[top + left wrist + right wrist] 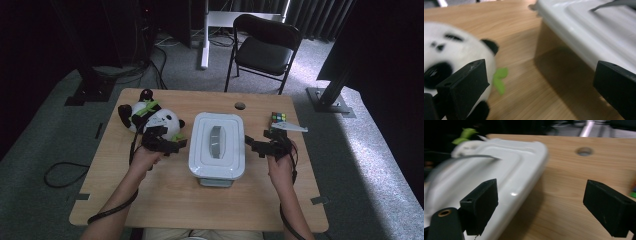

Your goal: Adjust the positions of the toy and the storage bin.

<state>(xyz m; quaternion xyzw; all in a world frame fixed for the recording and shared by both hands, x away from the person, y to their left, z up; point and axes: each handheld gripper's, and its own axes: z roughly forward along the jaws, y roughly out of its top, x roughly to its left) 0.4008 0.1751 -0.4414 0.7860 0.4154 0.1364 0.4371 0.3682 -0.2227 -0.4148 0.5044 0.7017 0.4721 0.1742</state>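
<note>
Here my two grippers flank the white lidded container (218, 146), which sits in the middle of the worktop (165, 200) with its long axis running away from me and a grey handle (216, 141) along the lid's centre. My left gripper (172, 144) hangs just beside the container's left wall, jaws spread wide with nothing between them; in the left gripper view the box's side rises ahead and to the right while the panda plush (446, 65) crowds in at the left. My right gripper (253, 145) stands just off the right wall, its jaws also wide apart and empty, the lid's rim passing behind one of them in the right gripper view. Both are about equally near, so I judge the container lies squarely between them, inward from each. A colour cube (278, 118) rests farther right, well clear.
</note>
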